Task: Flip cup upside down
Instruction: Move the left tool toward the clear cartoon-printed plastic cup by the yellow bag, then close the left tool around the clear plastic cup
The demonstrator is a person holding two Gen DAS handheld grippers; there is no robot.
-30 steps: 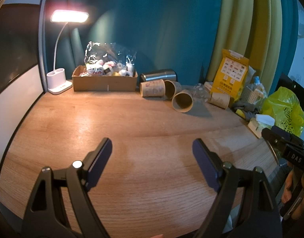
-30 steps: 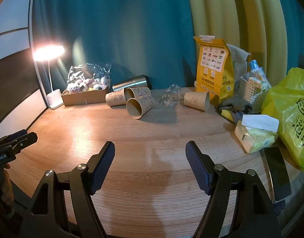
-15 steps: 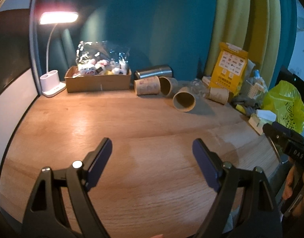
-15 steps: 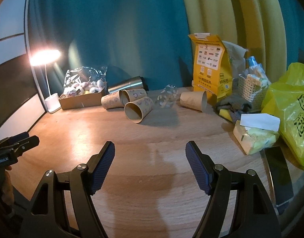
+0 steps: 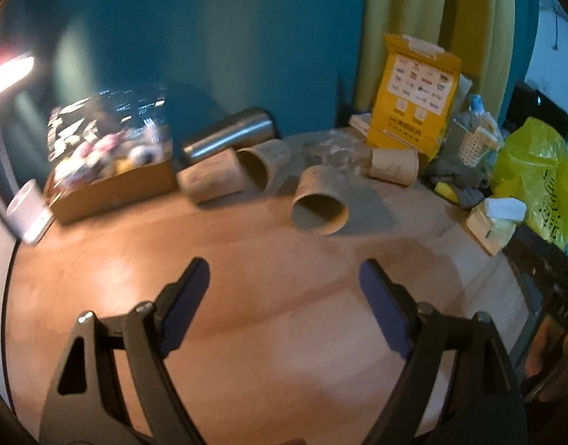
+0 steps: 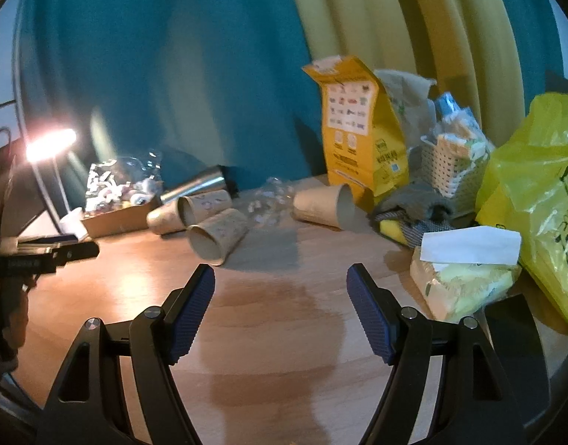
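Several brown paper cups lie on their sides at the back of the wooden table. The nearest cup (image 5: 319, 204) points its open mouth toward me; it also shows in the right wrist view (image 6: 217, 237). Two more cups (image 5: 213, 180) (image 5: 265, 161) lie to its left and another cup (image 5: 393, 166) lies to its right, also seen in the right wrist view (image 6: 324, 205). My left gripper (image 5: 284, 300) is open and empty, short of the nearest cup. My right gripper (image 6: 280, 304) is open and empty, to the right of that cup.
A steel tumbler (image 5: 228, 137) lies behind the cups. A cardboard box (image 5: 113, 185) and a lit lamp (image 6: 50, 144) stand at the back left. A yellow bag (image 6: 358, 126), basket (image 6: 454, 163), tissue pack (image 6: 465, 274) and yellow plastic bag (image 6: 536, 193) crowd the right side.
Both grippers have moved forward toward the cups, which now look larger and nearer. The left view has swung right and is blurred. Both grippers stay open.
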